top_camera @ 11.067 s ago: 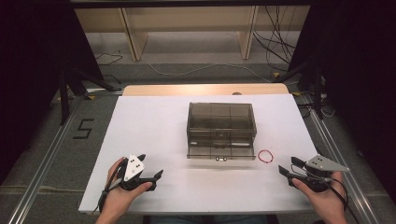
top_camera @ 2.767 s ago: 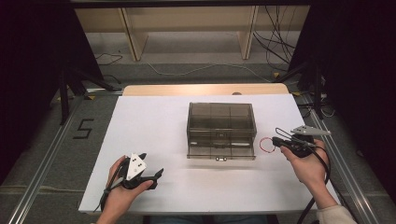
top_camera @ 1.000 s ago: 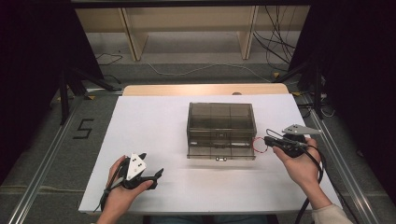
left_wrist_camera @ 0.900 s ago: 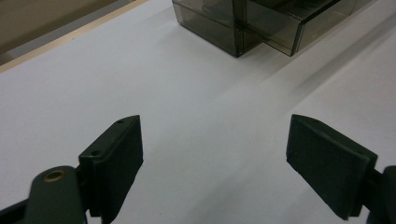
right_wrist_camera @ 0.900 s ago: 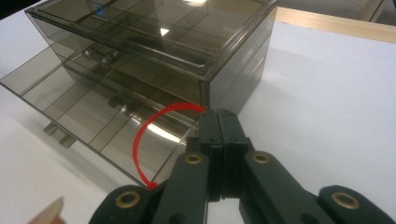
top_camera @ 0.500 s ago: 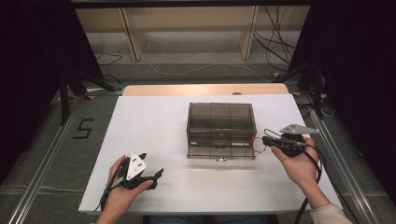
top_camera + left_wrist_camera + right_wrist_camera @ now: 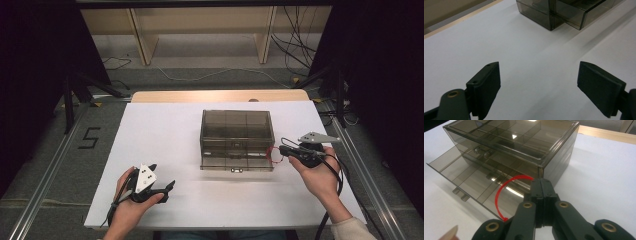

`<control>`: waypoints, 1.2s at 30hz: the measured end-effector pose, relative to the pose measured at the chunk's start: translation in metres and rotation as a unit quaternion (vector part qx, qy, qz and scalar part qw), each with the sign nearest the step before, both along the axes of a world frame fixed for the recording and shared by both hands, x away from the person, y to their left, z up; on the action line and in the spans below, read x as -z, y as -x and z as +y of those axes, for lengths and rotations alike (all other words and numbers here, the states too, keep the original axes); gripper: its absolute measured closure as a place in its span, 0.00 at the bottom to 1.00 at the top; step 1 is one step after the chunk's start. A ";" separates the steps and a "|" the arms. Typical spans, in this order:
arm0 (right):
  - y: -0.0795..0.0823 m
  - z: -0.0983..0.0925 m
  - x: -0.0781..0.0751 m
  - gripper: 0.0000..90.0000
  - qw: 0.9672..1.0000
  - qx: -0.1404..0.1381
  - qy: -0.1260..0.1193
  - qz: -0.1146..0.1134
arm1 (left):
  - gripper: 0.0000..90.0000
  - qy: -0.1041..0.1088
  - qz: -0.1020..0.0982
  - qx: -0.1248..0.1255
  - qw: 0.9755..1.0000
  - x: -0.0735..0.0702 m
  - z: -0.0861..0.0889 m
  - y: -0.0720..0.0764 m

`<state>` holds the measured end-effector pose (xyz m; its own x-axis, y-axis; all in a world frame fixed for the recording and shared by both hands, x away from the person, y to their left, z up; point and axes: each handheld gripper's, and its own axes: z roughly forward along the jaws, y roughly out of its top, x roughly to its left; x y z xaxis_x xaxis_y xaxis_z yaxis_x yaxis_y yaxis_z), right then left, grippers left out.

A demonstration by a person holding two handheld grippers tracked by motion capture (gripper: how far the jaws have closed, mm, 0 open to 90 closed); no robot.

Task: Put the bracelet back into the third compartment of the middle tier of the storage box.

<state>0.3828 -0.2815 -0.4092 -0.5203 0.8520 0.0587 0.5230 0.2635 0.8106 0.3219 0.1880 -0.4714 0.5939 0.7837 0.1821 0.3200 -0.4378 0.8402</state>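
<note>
A smoky see-through box (image 7: 236, 131) stands mid-table with its lower drawer (image 7: 235, 163) pulled out toward me. A thin red ring (image 7: 273, 155) hangs at the drawer's right end, and my right gripper (image 7: 281, 149) is shut on it. In the right gripper view the closed jaws (image 7: 541, 183) pinch the red ring (image 7: 499, 195), whose arc lies over the open drawer (image 7: 469, 173). The left gripper (image 7: 169, 185) rests near the table's front left, open. Its pads (image 7: 486, 83) stand wide apart with bare white table between them, and the box (image 7: 564, 12) is far ahead.
The white table top (image 7: 165, 135) has a wooden strip (image 7: 220, 95) along its far edge. Metal rails (image 7: 47, 170) run along both sides on the floor. Wooden legs and cables (image 7: 295, 45) lie beyond the table.
The red ring lay on the table right of the box; the right gripper has since taken hold of it and carried it to the drawer's right end. The left hand has not moved.
</note>
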 end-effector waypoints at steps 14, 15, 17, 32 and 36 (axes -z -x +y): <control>-0.001 0.005 -0.001 1.00 1.000 -0.004 0.002 -0.002 | 0.20 0.003 0.000 -0.002 1.000 0.000 0.000 0.000; -0.001 0.005 -0.001 1.00 1.000 -0.004 0.003 -0.001 | 0.20 0.000 0.000 0.000 1.000 0.000 0.000 0.000; -0.001 0.006 -0.001 1.00 1.000 -0.008 0.002 -0.002 | 0.20 0.000 -0.001 0.000 1.000 0.000 0.000 0.000; -0.002 0.012 0.000 1.00 1.000 -0.014 0.006 -0.003 | 0.21 0.003 -0.001 -0.002 1.000 0.000 0.000 0.000; -0.002 0.013 0.000 1.00 1.000 -0.015 0.005 -0.001 | 0.21 0.004 -0.001 -0.002 1.000 0.000 0.000 0.000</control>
<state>0.3851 -0.2683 -0.4088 -0.5449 0.8371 0.0487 0.5132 0.2871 0.8088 0.3215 0.1879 -0.4712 0.5904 0.7874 0.1773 0.3202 -0.4301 0.8441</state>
